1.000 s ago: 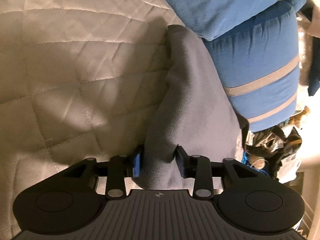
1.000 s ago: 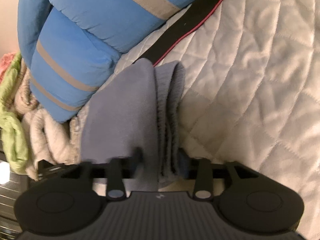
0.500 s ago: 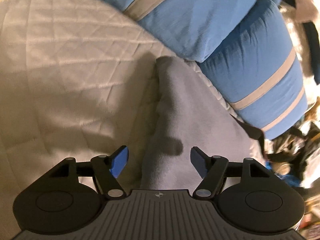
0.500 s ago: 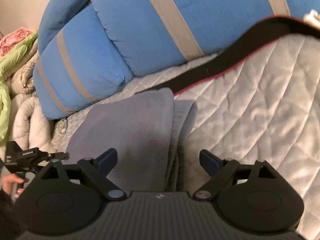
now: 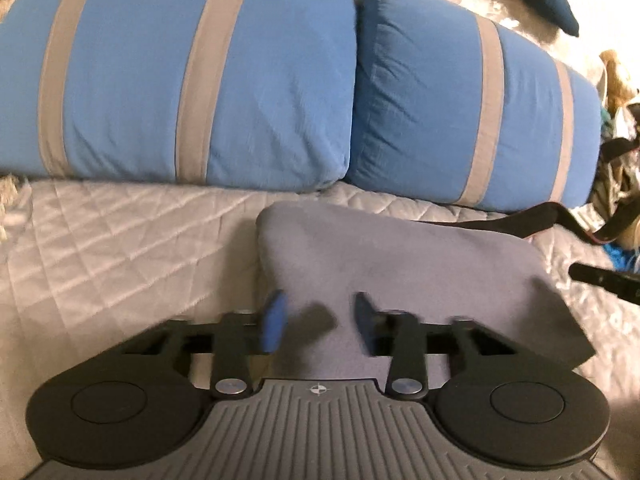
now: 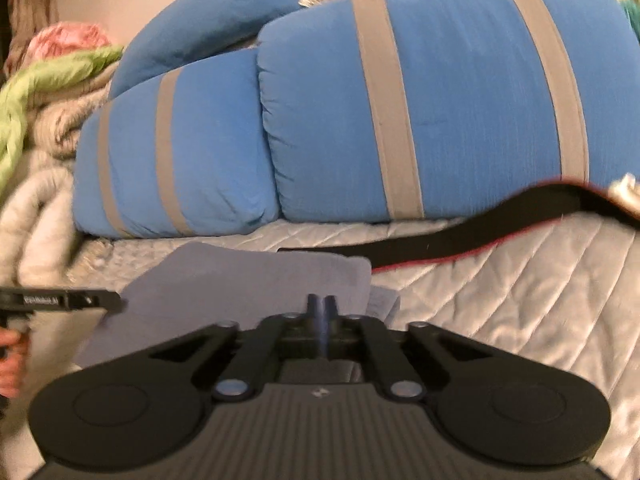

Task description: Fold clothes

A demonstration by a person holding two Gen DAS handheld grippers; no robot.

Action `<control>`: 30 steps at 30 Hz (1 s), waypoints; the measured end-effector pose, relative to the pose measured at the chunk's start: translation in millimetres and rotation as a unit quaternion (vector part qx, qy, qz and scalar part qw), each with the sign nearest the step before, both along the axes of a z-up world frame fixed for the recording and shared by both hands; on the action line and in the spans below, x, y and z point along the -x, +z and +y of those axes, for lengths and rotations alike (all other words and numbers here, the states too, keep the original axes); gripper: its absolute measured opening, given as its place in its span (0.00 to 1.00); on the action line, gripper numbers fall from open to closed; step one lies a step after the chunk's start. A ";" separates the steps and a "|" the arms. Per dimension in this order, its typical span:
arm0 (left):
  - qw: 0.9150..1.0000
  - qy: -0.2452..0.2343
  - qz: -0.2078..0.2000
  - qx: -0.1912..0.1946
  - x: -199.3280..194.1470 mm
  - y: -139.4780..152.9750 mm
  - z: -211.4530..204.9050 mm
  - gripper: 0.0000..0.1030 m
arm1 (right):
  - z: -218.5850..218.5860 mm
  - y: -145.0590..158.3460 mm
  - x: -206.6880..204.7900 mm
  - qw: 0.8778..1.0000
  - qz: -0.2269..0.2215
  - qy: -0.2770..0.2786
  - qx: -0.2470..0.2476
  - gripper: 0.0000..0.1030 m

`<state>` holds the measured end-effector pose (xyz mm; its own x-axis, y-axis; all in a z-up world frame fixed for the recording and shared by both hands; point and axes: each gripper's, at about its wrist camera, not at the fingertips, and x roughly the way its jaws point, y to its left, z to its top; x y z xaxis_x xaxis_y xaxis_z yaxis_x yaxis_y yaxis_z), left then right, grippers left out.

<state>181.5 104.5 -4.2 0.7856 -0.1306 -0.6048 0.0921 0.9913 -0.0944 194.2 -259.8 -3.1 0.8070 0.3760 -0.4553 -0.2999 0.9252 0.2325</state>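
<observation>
Two grippers hover over the folded grey garment (image 5: 400, 264), which lies flat on the quilted bed cover (image 5: 120, 232) just in front of the blue striped pillows (image 5: 192, 76) — placed there, it seems, as a finished fold. Left gripper (image 5: 318, 322): fingers closing, nothing pinched between them. Right gripper (image 6: 320, 322): fingers pressed together, empty — a black strap (image 6: 460, 236) runs beside the garment.

Left gripper (image 5: 318, 322) fingertips smear with motion blur; black strap (image 6: 460, 236) runs past the right edge.
</observation>
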 end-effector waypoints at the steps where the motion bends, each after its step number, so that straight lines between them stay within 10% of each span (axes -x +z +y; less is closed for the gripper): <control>1: 1.000 0.002 0.000 -0.004 -3.0 -1.7 -2.9 0.22 | 5.8 0.3 -0.7 1.000 -0.010 0.000 0.017 0.01; 12: 0.999 0.023 0.016 -0.029 -10.6 -35.3 -8.4 0.18 | 40.1 -33.0 -16.6 0.992 0.000 0.012 0.125 0.01; 19: 0.999 0.032 -0.001 -0.012 -16.8 -20.9 -9.4 0.18 | 48.6 -13.7 -25.7 0.993 -0.046 0.008 0.107 0.01; 30: 0.999 0.047 0.010 0.006 -20.3 -20.1 -3.4 0.19 | 21.4 -19.5 -68.6 0.998 0.018 -0.037 0.038 0.02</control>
<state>201.8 101.2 -24.4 0.7829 -0.0646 -0.6188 -0.0026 0.9942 -0.1071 262.8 -238.4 -22.7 0.8142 0.2792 -0.5090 -0.2233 0.9599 0.1693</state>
